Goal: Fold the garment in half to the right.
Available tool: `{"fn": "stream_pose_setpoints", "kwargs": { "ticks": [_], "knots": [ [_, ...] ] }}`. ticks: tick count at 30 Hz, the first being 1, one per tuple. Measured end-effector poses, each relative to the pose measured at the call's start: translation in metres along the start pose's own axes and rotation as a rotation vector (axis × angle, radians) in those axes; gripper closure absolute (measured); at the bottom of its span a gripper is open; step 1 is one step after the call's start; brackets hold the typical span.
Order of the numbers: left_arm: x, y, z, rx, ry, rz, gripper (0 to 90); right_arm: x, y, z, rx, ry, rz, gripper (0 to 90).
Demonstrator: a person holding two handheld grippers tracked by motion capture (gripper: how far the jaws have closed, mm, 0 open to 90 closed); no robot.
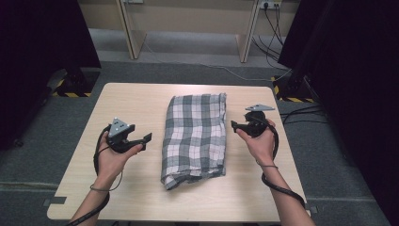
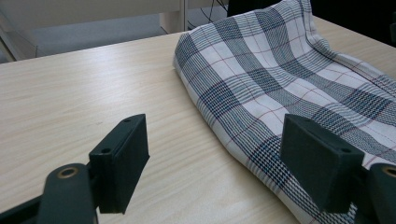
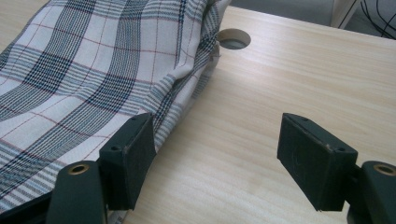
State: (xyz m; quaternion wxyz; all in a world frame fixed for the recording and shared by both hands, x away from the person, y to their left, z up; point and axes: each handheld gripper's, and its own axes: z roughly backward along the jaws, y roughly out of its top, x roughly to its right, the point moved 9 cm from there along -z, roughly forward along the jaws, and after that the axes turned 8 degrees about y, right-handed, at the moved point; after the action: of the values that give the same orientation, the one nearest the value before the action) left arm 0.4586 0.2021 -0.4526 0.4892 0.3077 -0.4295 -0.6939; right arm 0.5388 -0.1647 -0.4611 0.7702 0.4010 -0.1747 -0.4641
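I hold my left gripper [image 1: 147, 140] and my right gripper [image 1: 234, 125] both spread wide with nothing between the jaws, one at each side of the folded checked cloth [image 1: 195, 139] lying mid-frame on the wooden table [image 1: 136, 99].

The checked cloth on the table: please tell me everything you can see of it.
The checked cloth is woven fabric in grey, white and dark blue squares with thin red lines. It is folded into a long strip, lying flat at the middle of the wooden table, slightly rumpled along its edges. Both grippers are open beside it; neither holds it.
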Motion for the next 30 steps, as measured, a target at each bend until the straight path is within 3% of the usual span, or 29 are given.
{"fn": "stream_pose_setpoints", "kwargs": {
  "ticks": [30],
  "knots": [
    [-0.013,-0.021,0.021,0.022,0.021,0.021,23.4,0.007,-0.035,0.024,0.012,-0.008,-0.006,27.6]
  ]
}}
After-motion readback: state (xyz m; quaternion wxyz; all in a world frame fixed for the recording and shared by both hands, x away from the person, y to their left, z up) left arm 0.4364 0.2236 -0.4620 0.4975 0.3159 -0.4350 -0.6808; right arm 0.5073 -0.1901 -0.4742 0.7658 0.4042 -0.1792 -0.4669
